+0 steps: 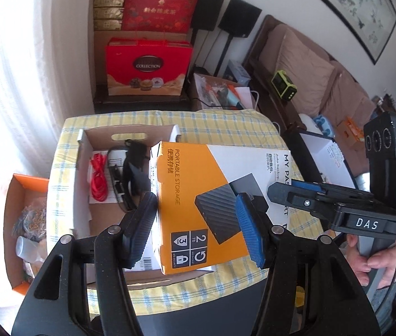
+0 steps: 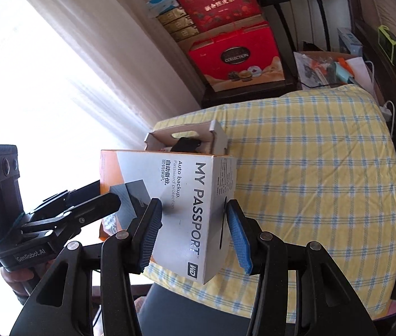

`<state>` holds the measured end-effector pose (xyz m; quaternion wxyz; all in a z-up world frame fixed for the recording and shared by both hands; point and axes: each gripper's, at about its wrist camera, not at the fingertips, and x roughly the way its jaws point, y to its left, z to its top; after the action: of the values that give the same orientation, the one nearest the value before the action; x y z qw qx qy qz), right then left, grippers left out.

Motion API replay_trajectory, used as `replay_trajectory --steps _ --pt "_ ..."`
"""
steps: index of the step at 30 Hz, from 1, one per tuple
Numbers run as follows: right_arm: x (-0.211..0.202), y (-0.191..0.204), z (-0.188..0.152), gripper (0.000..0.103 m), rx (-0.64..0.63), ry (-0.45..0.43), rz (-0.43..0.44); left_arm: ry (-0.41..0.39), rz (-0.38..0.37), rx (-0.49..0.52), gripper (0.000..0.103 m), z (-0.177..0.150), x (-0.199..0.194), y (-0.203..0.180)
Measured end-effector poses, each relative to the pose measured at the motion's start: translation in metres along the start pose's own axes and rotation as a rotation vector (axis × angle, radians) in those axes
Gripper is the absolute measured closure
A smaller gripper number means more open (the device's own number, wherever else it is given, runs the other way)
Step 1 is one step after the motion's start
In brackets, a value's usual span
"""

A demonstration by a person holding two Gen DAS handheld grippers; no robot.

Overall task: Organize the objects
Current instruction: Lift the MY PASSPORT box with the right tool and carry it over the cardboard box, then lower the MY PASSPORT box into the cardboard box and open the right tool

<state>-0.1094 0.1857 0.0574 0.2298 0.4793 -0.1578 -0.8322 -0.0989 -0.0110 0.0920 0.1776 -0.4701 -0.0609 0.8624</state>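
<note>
An orange and white portable hard drive box point(image 1: 198, 173) hangs lifted above the table, held from both ends. My left gripper point(image 1: 195, 229) is shut on its orange end, blue pads pressed on both sides. My right gripper point(image 2: 193, 238) is shut on the white "MY PASSPORT" end point(image 2: 198, 196). Each gripper shows in the other's view, the right gripper point(image 1: 284, 193) at the box's far end and the left gripper point(image 2: 102, 196) at the left. Behind the box, an open cardboard box point(image 1: 86, 145) holds a red cable point(image 1: 98, 179) and a black charger point(image 1: 133, 168).
A yellow checked cloth point(image 2: 309, 168) covers the table. An orange carton point(image 1: 16, 196) of loose items sits on the floor at the left. Red gift boxes point(image 1: 147, 67) are stacked behind the table, and a brown sofa point(image 1: 309, 64) runs along the right.
</note>
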Motion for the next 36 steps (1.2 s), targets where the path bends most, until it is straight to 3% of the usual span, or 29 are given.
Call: replay_trajectory --steps 10,16,28,32,36 --pt "0.074 0.033 -0.005 0.055 -0.022 0.136 0.052 0.043 0.082 -0.095 0.049 -0.024 0.001 0.065" --pt "0.107 0.034 -0.01 0.055 -0.028 0.211 0.026 0.103 0.095 -0.124 0.049 -0.037 0.019 0.087" --pt "0.137 0.026 -0.014 0.054 -0.049 0.316 -0.058 0.206 0.108 -0.125 0.049 -0.049 0.058 0.096" --pt "0.141 0.028 -0.016 0.05 -0.072 0.313 -0.082 0.238 0.088 -0.158 0.047 -0.048 0.067 0.103" --pt "0.136 0.026 -0.015 0.048 -0.056 0.294 -0.049 0.227 0.068 -0.183 0.042 -0.047 0.066 0.108"
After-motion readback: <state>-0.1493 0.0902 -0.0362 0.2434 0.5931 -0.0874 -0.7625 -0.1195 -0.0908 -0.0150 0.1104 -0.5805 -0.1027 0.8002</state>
